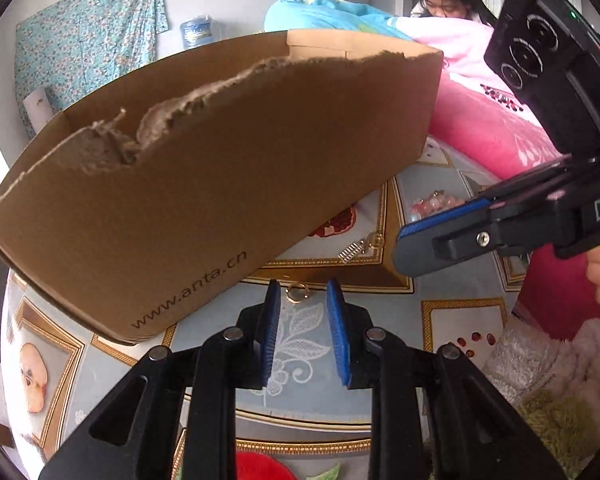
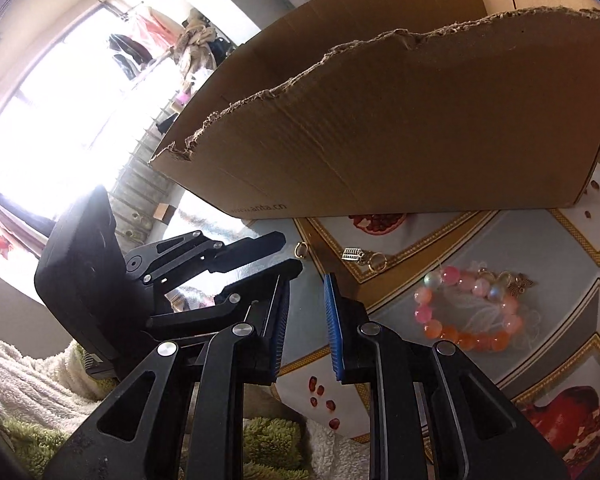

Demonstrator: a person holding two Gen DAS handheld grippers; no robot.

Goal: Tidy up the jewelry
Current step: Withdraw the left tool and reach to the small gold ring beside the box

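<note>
We are lowering the left hand-held gripper (image 1: 303, 292), jaws narrowly parted and empty, toward the gold ring (image 1: 297, 292) at lower centre, risking flicking it under the cardboard box (image 1: 220, 168).

Browns, golds and pinks around a torn box

The plain brown cardboard box (image 2: 400, 120) carries dark printed lettering; before it, the pale blue-grey tablecloth (image 2: 540, 240) shows gold-framed panels with red pomegranates. On the cloth near the box lie a pink, orange and pearly bead bracelet (image 2: 470, 312) and a gold ring (image 1: 298, 293). Black grippers bear blue pads (image 1: 274, 332).
</note>
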